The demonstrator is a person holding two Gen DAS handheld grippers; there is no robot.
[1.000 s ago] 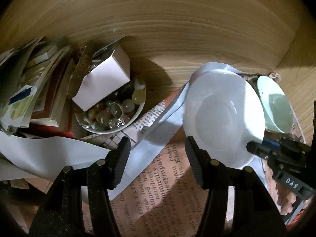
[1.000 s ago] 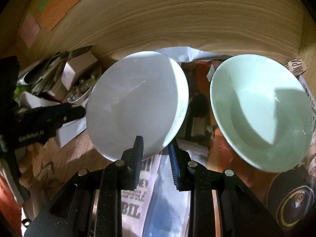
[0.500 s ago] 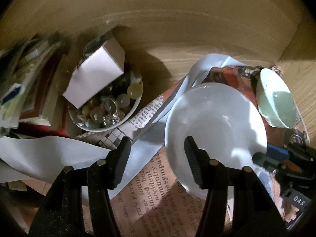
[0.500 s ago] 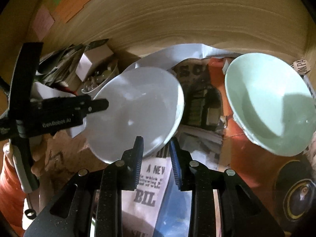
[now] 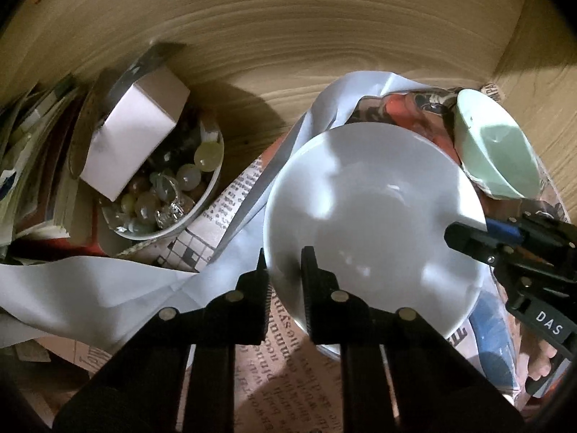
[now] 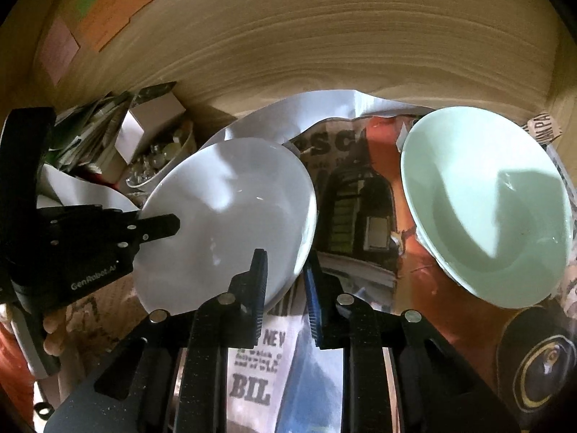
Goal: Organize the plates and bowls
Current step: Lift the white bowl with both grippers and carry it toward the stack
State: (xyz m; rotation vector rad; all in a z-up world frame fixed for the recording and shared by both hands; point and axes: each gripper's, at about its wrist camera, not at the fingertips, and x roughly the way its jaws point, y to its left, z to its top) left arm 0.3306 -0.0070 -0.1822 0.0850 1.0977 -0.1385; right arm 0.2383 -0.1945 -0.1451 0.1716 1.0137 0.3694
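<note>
Bare newspaper (image 6: pixel 360 216) between white bowl (image 6: pixel 230 223) and green bowl (image 6: pixel 487 205) seems passable.

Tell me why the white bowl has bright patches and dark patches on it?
Left wrist view: light falls in patches on the white bowl, and the left tongs gripping its rim cast a dark shadow inside. Right wrist view: the same patchy light, plus a shadow across the green bowl; the fisheye lens bends the wooden wall.

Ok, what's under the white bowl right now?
Printed newspaper shows below the white bowl, with white paper running off to its left. What lies directly beneath its middle is covered by the bowl itself.
</note>
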